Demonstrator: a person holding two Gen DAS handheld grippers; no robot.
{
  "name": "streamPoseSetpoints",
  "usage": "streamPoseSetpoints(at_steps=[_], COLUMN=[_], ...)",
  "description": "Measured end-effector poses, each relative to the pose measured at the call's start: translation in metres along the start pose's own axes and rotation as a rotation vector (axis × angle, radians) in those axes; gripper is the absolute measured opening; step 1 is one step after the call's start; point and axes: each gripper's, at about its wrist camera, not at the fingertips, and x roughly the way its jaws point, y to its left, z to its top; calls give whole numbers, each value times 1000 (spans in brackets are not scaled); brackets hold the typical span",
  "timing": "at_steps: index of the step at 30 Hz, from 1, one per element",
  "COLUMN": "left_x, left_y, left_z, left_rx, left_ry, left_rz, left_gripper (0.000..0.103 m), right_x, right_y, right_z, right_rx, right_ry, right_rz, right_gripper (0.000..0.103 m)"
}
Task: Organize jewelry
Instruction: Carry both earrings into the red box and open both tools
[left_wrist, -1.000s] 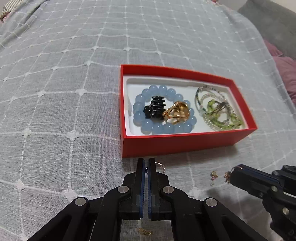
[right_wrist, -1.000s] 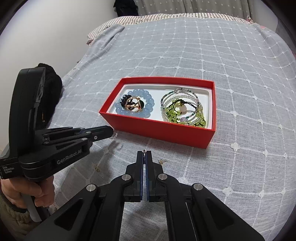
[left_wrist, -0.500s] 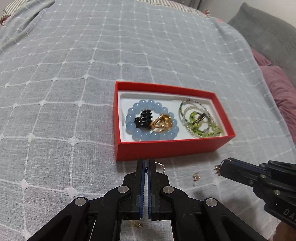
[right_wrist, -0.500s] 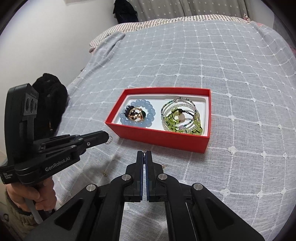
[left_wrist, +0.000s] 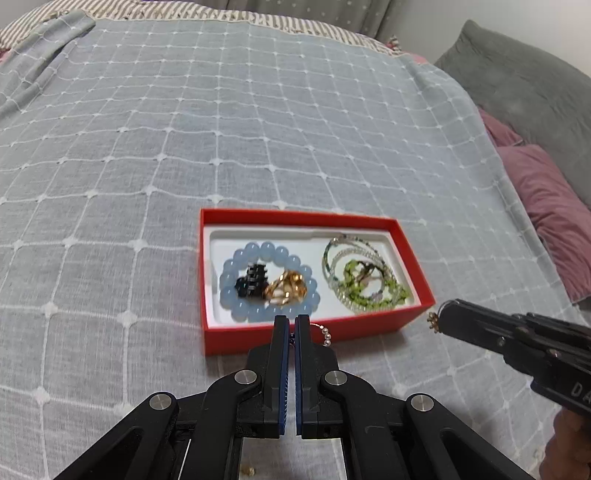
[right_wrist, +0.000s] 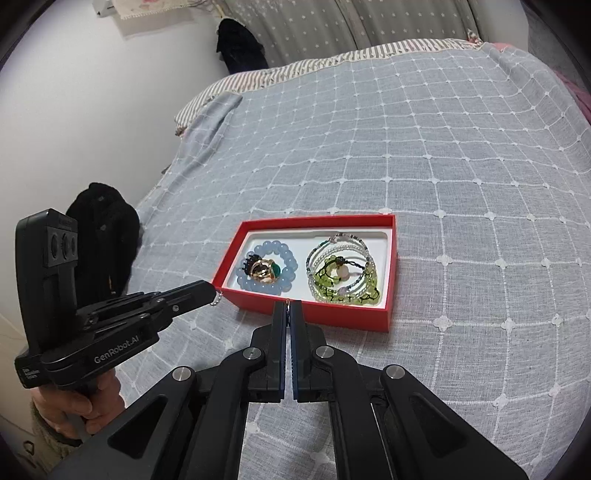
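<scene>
The red box (left_wrist: 310, 336) lies on the bed, on a grey bedspread (left_wrist: 184, 147) with a white stitched grid. It is a shallow cardboard tray with a white liner. Inside, at the left, a bracelet of smooth pale blue beads (left_wrist: 267, 282) rings a black toothed clip (left_wrist: 251, 282) and a shiny gold ring (left_wrist: 286, 291); at the right lies a tangle of thin beaded bangles (left_wrist: 364, 280), green and clear.

The left gripper (left_wrist: 291, 321) has its jaws pressed together on a small pearl earring (left_wrist: 325, 334), which hangs just before the near wall of the box. The right gripper (right_wrist: 287, 306) is also closed, pinching a tiny gold earring (left_wrist: 432, 321), near the right corner of the box.

The step seems to be carrying both small pieces to the box. Next, each must come above the liner and the jaws must part. The pieces are light and could catch on the pads.
</scene>
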Motion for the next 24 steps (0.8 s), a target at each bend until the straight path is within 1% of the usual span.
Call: streamPoseSetpoints(at_steps=[5,16,20,24], left_x=[3,31,46,56], left_y=[-1,-13,-14,-16], left_z=[13,37,42,47], left_rx=[4,20,22,26], left_ry=[-23,10,37,46], left_rz=[5,15,21,15], left_gripper=[0,0,0,0], right_x=[-1,14,24,33], right_y=[-1,-13,-23,-30], right_z=[5,32,42,50], right_rx=[5,20,48,57], right_ry=[-6,-16,-4,7], right_rz=[11,13,32,23], right_gripper=[1,1,1,1])
